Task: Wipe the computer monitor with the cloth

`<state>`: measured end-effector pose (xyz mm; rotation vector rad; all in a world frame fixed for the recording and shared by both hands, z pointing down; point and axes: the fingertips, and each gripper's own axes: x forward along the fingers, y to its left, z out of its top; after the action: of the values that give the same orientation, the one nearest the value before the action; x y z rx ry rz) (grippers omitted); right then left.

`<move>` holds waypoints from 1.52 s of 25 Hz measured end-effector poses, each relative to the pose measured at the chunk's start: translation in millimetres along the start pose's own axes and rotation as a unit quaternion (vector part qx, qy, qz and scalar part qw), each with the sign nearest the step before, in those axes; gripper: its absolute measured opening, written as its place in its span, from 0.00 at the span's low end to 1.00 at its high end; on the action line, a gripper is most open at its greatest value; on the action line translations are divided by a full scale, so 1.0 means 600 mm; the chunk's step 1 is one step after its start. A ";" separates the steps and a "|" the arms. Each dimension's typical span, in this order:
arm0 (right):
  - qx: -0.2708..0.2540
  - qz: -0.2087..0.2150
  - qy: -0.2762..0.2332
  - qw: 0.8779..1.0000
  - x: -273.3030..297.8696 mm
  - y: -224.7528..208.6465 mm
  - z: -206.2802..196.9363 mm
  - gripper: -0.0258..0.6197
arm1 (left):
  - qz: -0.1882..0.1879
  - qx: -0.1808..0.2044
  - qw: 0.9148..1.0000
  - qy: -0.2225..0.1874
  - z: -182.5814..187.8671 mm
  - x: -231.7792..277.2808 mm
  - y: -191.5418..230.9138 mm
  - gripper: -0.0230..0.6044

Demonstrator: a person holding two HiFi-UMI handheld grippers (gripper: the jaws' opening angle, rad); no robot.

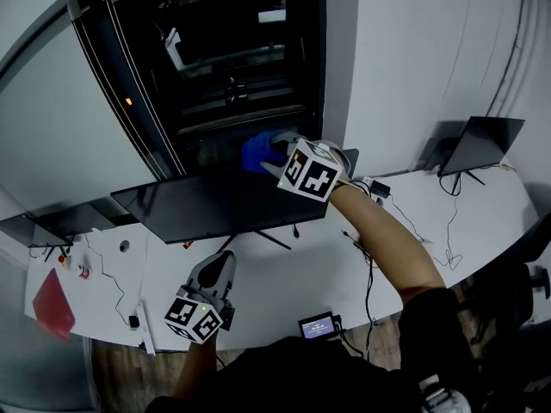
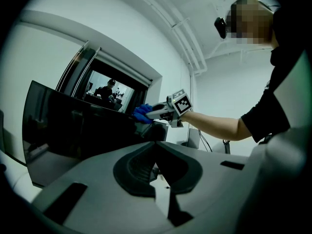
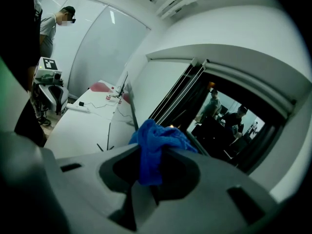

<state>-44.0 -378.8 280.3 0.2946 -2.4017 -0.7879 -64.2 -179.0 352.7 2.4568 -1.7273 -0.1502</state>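
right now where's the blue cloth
The blue cloth is pinched in the right gripper, mid-frame in the head view, at the monitor's top edge, before the dark window.

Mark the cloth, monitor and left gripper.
cloth (image 3: 150,147): right gripper view, bunched middle.
monitor (image 1: 222,205): head view, dark screen face.
left gripper (image 2: 155,149): left gripper view, between its fingertips.

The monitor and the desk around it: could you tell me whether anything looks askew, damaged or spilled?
Nothing stands out. The monitor stands upright on the desk, with no visible damage; the right gripper holds the blue cloth at its top edge.
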 end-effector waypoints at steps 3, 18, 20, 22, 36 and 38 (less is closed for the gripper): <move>0.003 -0.006 0.005 1.000 -0.012 -0.008 -0.015 0.17 | -0.006 0.000 1.000 0.003 -0.002 0.006 -0.009 0.03; 0.022 -0.040 0.029 0.999 -0.074 -0.045 -0.096 0.17 | -0.033 0.002 0.999 0.009 -0.010 0.038 -0.039 0.03; 0.026 -0.042 0.030 0.998 -0.082 -0.048 -0.107 0.17 | -0.036 0.000 0.999 0.010 -0.011 0.044 -0.042 0.03; 0.029 -0.046 0.031 0.998 -0.090 -0.052 -0.116 0.17 | -0.040 0.000 0.999 0.011 -0.012 0.049 -0.045 0.03; 0.070 -0.065 0.020 0.995 -0.132 -0.077 -0.173 0.17 | -0.049 0.006 0.999 0.019 -0.015 0.067 -0.056 0.03; 0.081 -0.068 0.014 0.994 -0.137 -0.080 -0.182 0.17 | -0.045 0.004 0.999 0.022 -0.015 0.066 -0.055 0.03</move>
<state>88.3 -437.7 284.5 0.5362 -2.4438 -0.6442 -18.8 -204.8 355.6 2.5257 -1.6047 -0.0981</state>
